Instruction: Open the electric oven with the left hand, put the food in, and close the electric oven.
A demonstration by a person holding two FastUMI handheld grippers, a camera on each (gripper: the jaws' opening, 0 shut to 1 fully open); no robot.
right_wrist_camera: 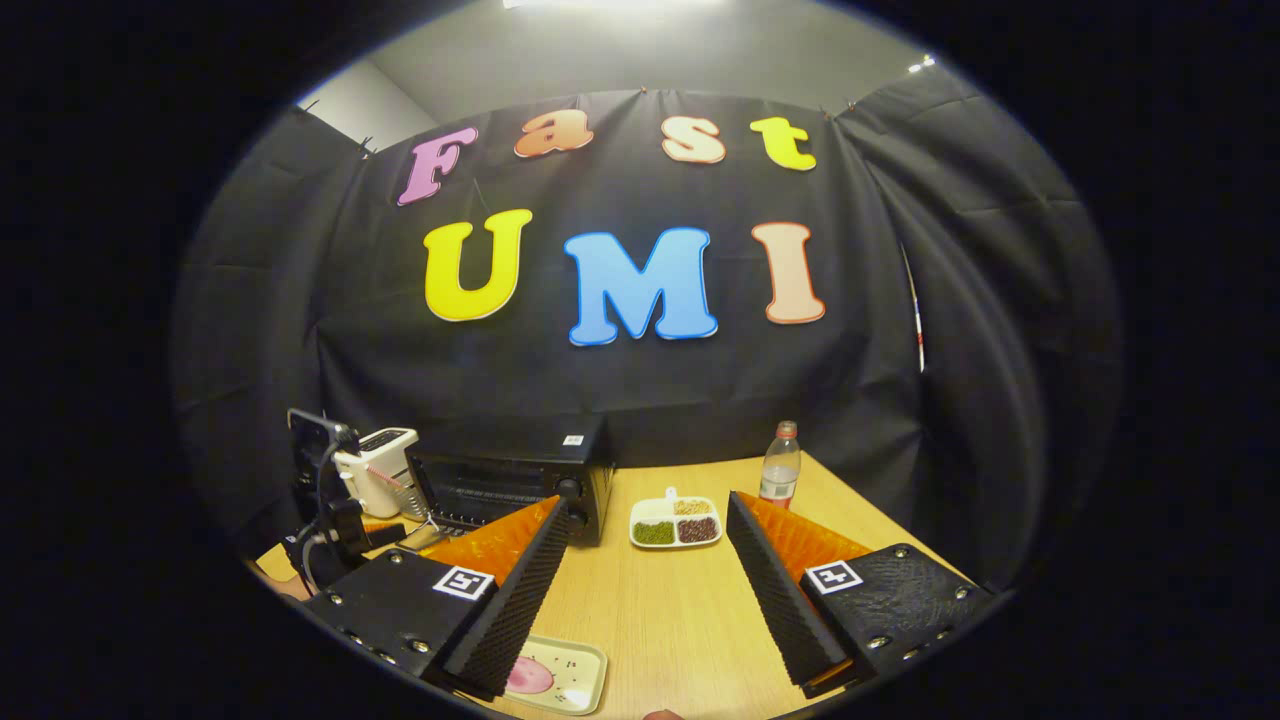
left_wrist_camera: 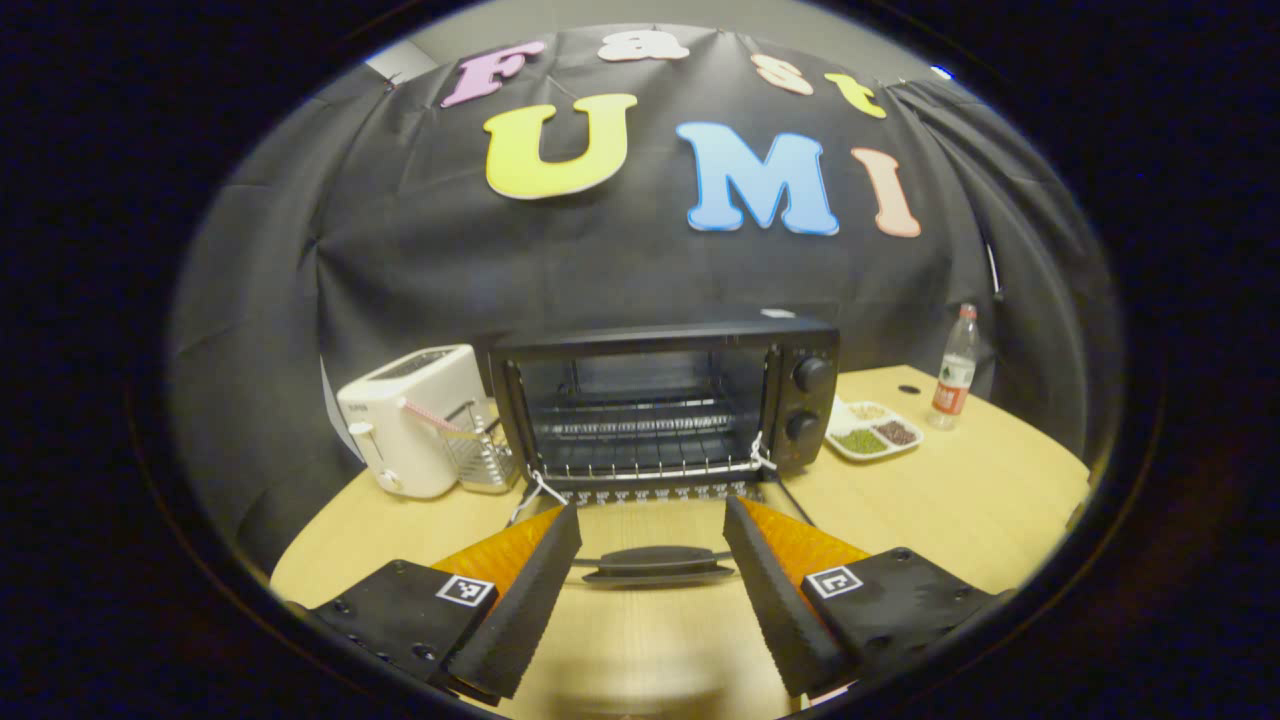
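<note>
Pale wood is the surface (left_wrist_camera: 940, 490) under my two claws, and on it the black electric oven (left_wrist_camera: 665, 400) stands with its door (left_wrist_camera: 655, 562) dropped flat toward me, the rack inside bare. From the left gripper view I see my left claw (left_wrist_camera: 652, 575) released, its fingers spread wide on either side of the door's handle, and I cannot tell whether they touch it. Left of the oven sits a white toaster (left_wrist_camera: 415, 420) with a small wire basket (left_wrist_camera: 480, 455) between the two. To the oven's right a divided dish (left_wrist_camera: 872, 430) holds green, brown and pale grains, and a plastic bottle (left_wrist_camera: 955, 370) stands beyond it near the black cloth.

From the right gripper view my right claw (right_wrist_camera: 650, 590) is also released, holding nothing, hovering over the surface well to the right of the oven. The food (right_wrist_camera: 528, 675), a pink piece, lies on a pale rectangular tray (right_wrist_camera: 570, 682) on the surface just beside the left finger of this claw, close to me. The other gripper rig shows at far left in front of the toaster.
</note>
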